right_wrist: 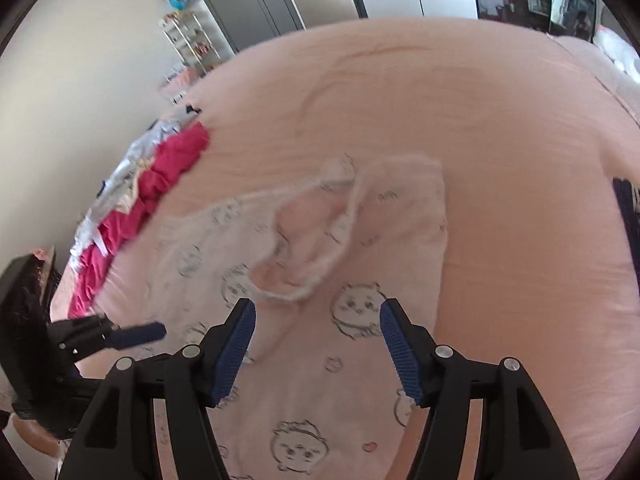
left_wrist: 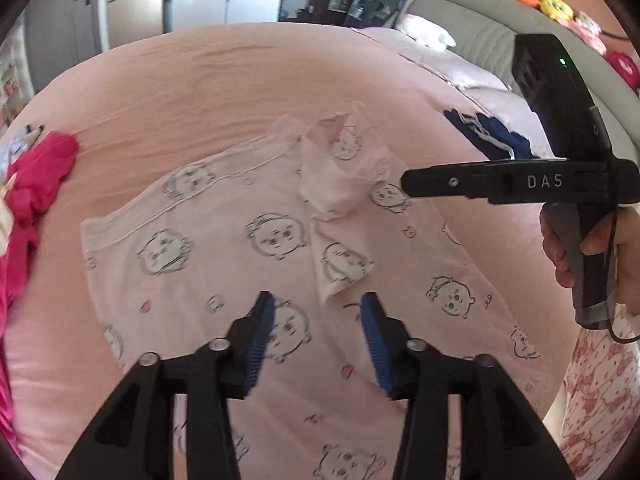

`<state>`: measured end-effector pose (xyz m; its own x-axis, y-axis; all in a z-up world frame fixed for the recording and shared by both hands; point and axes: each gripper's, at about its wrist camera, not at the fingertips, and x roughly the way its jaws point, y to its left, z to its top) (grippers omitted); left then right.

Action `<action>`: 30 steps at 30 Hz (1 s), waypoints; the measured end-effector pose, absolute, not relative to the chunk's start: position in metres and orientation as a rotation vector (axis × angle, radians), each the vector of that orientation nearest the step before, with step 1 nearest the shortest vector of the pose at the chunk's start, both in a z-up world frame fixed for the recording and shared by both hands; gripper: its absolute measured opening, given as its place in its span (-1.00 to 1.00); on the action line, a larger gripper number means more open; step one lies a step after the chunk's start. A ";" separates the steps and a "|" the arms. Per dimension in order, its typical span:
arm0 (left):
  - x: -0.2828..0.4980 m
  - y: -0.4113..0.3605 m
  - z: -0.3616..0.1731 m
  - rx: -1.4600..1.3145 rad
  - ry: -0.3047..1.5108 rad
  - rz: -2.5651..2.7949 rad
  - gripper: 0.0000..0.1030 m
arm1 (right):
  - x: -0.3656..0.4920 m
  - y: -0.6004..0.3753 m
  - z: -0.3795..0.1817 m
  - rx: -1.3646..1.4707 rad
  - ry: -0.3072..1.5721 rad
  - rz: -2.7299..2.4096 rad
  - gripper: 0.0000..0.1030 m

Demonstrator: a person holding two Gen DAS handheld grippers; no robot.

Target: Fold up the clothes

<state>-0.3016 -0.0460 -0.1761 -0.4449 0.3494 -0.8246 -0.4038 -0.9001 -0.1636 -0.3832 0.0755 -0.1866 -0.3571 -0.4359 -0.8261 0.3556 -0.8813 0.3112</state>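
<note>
A pale pink garment (left_wrist: pixel 248 248) printed with cartoon faces lies spread on the pink bed; one corner is folded back over itself near its far edge. It also shows in the right wrist view (right_wrist: pixel 320 320), with a curled flap at its middle. My left gripper (left_wrist: pixel 318 308) is open and empty, just above the garment's near part. My right gripper (right_wrist: pixel 318 320) is open and empty above the garment. The right gripper also shows in the left wrist view (left_wrist: pixel 404 184), at the folded corner. The left gripper shows in the right wrist view (right_wrist: pixel 156 332) at lower left.
A magenta garment (left_wrist: pixel 36 188) and other clothes lie piled at the bed's left edge, also in the right wrist view (right_wrist: pixel 160 184). A navy striped garment (left_wrist: pixel 488 136) lies at the right. The pink bedspread (left_wrist: pixel 200 92) stretches beyond. A wire shelf (right_wrist: pixel 188 44) stands by the wall.
</note>
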 end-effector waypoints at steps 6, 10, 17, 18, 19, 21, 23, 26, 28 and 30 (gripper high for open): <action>-0.347 -0.011 -0.180 -1.257 0.098 2.367 0.06 | -0.395 0.081 -0.201 1.414 -0.028 -2.261 0.25; -0.363 -0.013 -0.187 -1.273 0.077 2.390 -0.83 | -0.415 0.068 -0.208 1.377 0.069 -2.198 0.25; -0.366 -0.063 -0.179 -1.227 0.006 2.535 -0.91 | -0.431 0.052 -0.199 1.230 0.288 -2.229 0.25; -0.369 -0.073 -0.176 -1.222 -0.013 2.559 -0.91 | -0.434 0.053 -0.197 1.221 0.330 -2.247 0.25; -0.373 -0.082 -0.173 -1.217 -0.032 2.583 -0.91 | -0.436 0.054 -0.195 1.214 0.373 -2.264 0.25; -0.381 -0.099 -0.169 -1.213 -0.098 2.583 -0.91 | -0.445 0.052 -0.197 1.211 0.437 -2.270 0.25; -0.386 -0.110 -0.169 -1.243 -0.232 2.529 -0.89 | -0.455 0.053 -0.202 1.217 0.478 -2.295 0.25; -0.387 -0.117 -0.177 -1.327 -0.309 2.506 -0.78 | -0.467 0.064 -0.206 1.238 0.433 -2.338 0.25; -0.386 -0.116 -0.187 -1.370 -0.314 2.476 -0.42 | -0.473 0.080 -0.210 1.256 0.317 -2.375 0.49; -0.389 -0.114 -0.196 -1.394 -0.374 2.409 -0.02 | -0.484 0.096 -0.219 1.301 0.154 -2.376 0.53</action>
